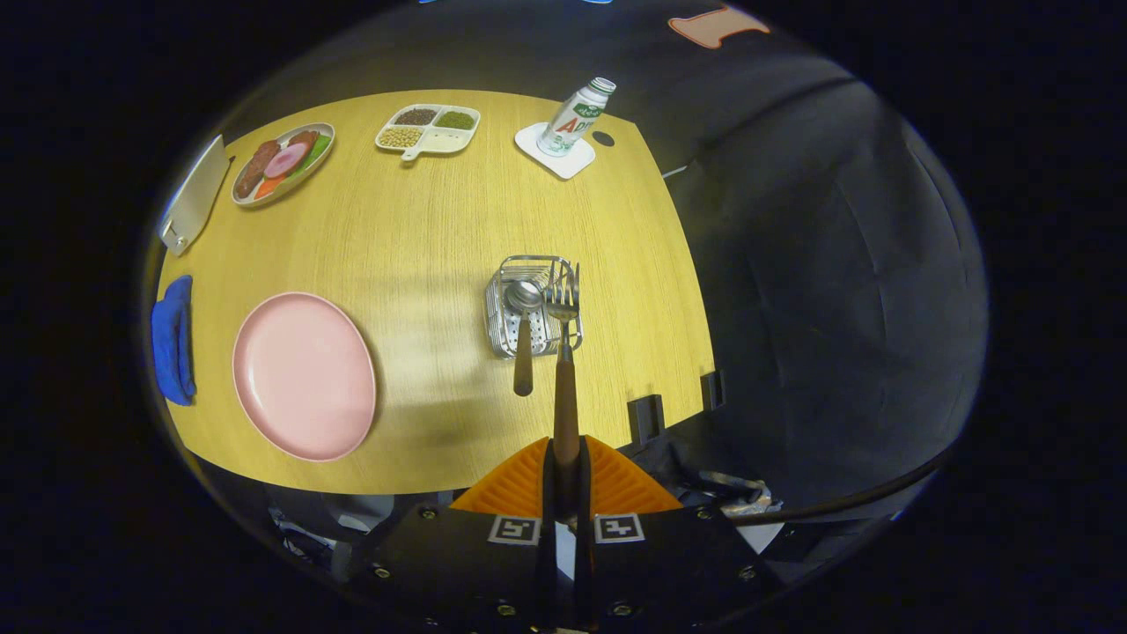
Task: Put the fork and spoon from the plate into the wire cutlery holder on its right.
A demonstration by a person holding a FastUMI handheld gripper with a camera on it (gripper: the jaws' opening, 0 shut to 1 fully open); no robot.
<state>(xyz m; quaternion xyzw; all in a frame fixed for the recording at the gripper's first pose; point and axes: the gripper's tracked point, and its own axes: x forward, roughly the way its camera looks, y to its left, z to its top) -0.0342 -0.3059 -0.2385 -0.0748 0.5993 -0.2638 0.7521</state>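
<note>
Wood-grain table fills the booth floor area, dark cloth wall behind and to the right. Largest item on it: pink plate, lying bare, left of centre. Right of the plate, well apart, sits the wire cutlery holder. Spoon lies w/ bowl inside the holder, handle sticking out over the near rim toward you; long axis runs near-to-far. Fork is parallel to it, just beside on the right: tines over the holder's right side, pointing away from you, wooden handle running straight back into your gripper. Your fingers are clamped together on the fork handle's near end, both pressing it, so the fork lines up w/ the finger axis. Can't tell if the tines touch the wire or hover above it.

Far side of the table: oval dish of sliced food, divided tray w/ grains, bottle upright on a white coaster. Left edge: blue cloth, and a flat grey board beyond it.
</note>
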